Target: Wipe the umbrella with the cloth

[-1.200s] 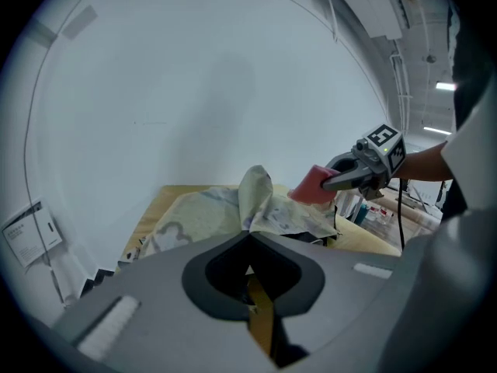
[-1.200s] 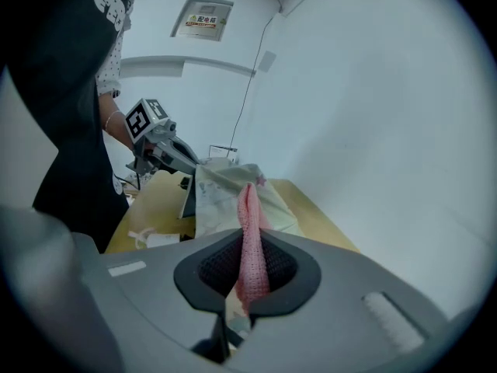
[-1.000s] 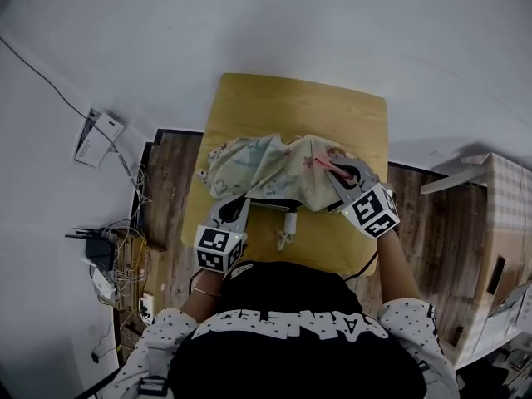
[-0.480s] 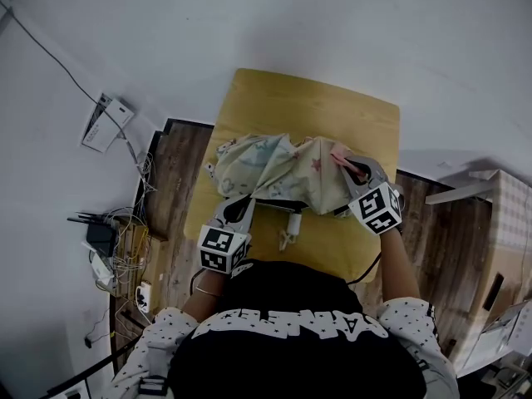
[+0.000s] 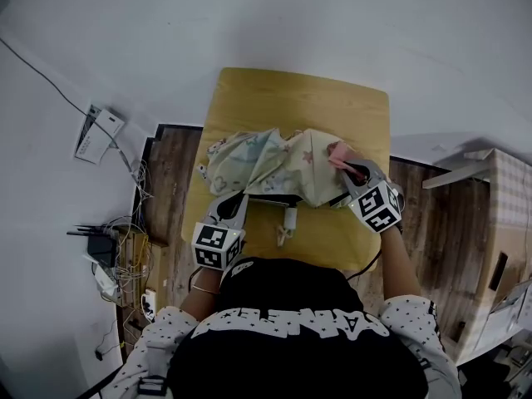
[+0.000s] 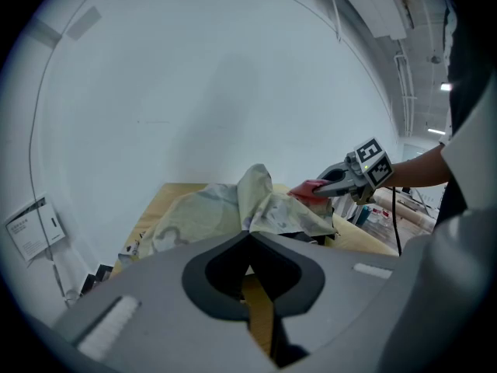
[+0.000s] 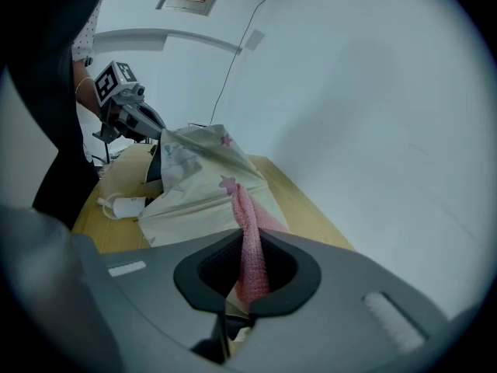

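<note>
A cream patterned umbrella [image 5: 270, 166] lies half collapsed on the wooden table [image 5: 307, 106], and its white handle [image 5: 290, 219] points toward me. My left gripper [image 5: 241, 199] is shut at the umbrella's near left edge and pinches the fabric [image 7: 172, 142] there. In its own view the left gripper [image 6: 249, 238] has its jaws together just below the canopy [image 6: 233, 208]. My right gripper [image 5: 349, 169] is shut on a pink cloth [image 5: 338, 151], which rests against the umbrella's right side. The cloth [image 7: 250, 235] runs up between the right gripper [image 7: 250, 274] jaws onto the canopy [image 7: 198, 181].
The table stands against a white wall. A cardboard box [image 5: 507, 223] stands on the floor at the right. Cables and a router [image 5: 104, 252] lie at the left, with a white device [image 5: 98, 135] beyond them. The far half of the tabletop is bare.
My right gripper has sunk with the pink cloth onto the umbrella's right side. The left gripper has kept still at the near edge.
</note>
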The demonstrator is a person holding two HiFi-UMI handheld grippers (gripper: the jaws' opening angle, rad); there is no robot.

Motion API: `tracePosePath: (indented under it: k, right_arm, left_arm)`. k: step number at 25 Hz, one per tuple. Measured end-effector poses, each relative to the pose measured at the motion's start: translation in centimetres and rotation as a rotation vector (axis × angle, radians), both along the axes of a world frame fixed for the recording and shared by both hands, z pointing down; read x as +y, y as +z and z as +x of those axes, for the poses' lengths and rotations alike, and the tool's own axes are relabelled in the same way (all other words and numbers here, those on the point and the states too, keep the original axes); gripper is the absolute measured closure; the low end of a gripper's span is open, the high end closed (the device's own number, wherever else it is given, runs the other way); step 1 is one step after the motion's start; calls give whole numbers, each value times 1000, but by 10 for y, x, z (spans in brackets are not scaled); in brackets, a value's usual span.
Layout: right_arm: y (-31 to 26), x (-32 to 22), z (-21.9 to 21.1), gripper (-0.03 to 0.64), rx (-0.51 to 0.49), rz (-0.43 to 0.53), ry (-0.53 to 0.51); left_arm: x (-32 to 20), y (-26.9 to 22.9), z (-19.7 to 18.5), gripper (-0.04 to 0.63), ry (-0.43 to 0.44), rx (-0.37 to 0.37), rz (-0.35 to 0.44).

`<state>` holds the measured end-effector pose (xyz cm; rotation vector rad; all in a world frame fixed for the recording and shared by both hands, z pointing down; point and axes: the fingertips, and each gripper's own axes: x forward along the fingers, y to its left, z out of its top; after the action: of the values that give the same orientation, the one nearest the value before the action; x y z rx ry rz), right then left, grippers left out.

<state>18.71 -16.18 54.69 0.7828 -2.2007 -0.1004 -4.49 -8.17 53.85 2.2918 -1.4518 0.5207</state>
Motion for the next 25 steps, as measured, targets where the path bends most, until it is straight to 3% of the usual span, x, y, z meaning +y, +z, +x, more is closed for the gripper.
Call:
tracePosePath:
  k: [19,25]
  right_arm:
    - [30,49,-1,582,12,-105,15]
    - [41,67,-8,583,12,-159,-24]
  left_arm:
    - [-7,1,-1,597,44,9,-6]
    - [-10,1,-2,597,52,4,-3]
